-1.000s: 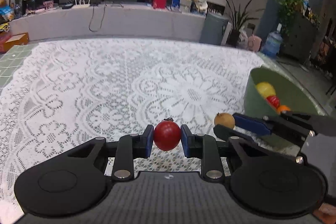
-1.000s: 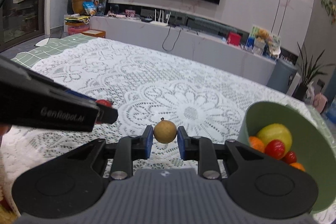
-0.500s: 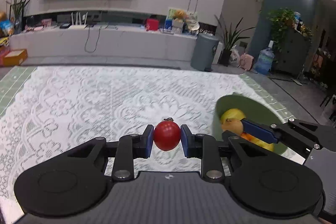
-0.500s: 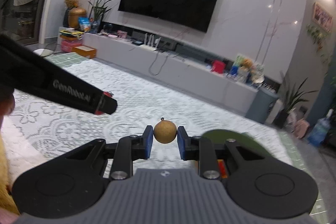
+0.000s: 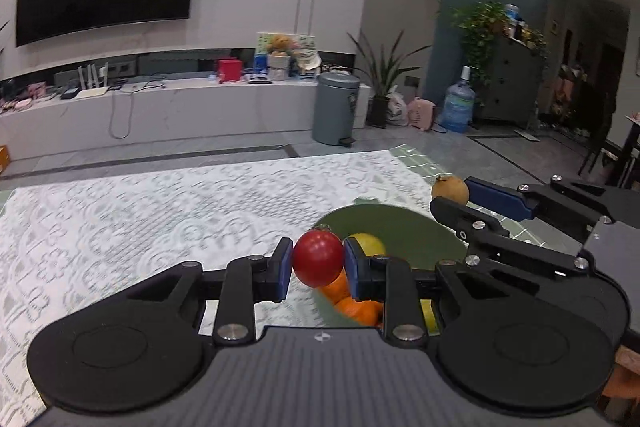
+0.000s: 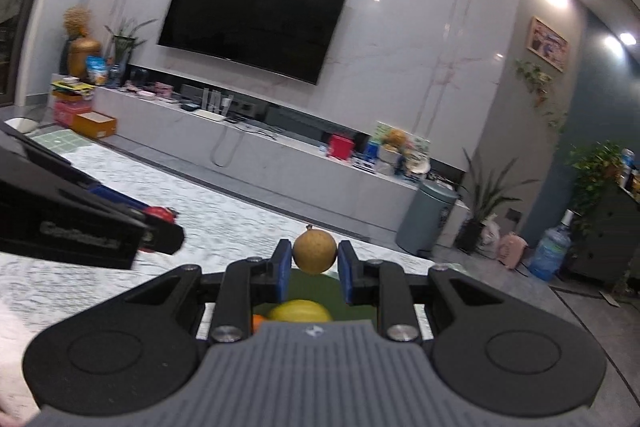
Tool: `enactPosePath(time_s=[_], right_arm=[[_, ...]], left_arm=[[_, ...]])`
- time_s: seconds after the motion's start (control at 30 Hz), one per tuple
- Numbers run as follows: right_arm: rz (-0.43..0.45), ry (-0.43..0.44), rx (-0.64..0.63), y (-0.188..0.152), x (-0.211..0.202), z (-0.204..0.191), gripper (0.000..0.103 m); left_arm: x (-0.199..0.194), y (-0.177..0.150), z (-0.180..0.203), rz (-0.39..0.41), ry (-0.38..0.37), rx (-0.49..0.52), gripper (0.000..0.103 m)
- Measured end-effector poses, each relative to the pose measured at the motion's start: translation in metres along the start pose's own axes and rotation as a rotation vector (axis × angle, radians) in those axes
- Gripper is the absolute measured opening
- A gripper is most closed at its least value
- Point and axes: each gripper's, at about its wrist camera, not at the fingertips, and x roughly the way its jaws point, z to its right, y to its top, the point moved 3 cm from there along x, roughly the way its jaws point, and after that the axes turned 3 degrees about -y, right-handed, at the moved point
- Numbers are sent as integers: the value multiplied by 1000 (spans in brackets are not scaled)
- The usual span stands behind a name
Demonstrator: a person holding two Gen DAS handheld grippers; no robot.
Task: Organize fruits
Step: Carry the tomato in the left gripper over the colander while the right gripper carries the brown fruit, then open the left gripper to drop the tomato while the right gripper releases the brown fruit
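My left gripper (image 5: 318,264) is shut on a red tomato (image 5: 318,259) and holds it over the near left rim of a green bowl (image 5: 400,227). The bowl holds a yellow fruit (image 5: 366,243) and orange fruits (image 5: 352,301). My right gripper (image 6: 314,259) is shut on a small tan round fruit (image 6: 315,253) above the same bowl (image 6: 312,287); a yellow fruit (image 6: 300,311) lies below it. In the left wrist view the right gripper (image 5: 454,197) holds the tan fruit (image 5: 450,190) over the bowl's far right rim. The left gripper with the tomato (image 6: 158,213) shows at the right wrist view's left.
The bowl stands near the right end of a table covered with white lace cloth (image 5: 140,219). Beyond the table edge are the floor, a grey bin (image 5: 335,109), a low TV bench (image 5: 160,107) and plants.
Both grippers have lifted and moved right, with their fruits, from above the lace cloth to above the green bowl. Both views have tilted up toward the room.
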Motion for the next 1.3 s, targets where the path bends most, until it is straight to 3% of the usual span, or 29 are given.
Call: enactPosePath(time_s=[0.37,0.83,1.3], right_arm=[[-143,-31,213,-28,56,56,21],[-284,-11,194,-50,92,43,21],[-357,-3,197,-60,103,43,21]], left_arm=[[66,5,28,-83,-41,92,30],[115,-11,27,-215,-35,164,30],[139,-19,25,-255,-9,190,30]])
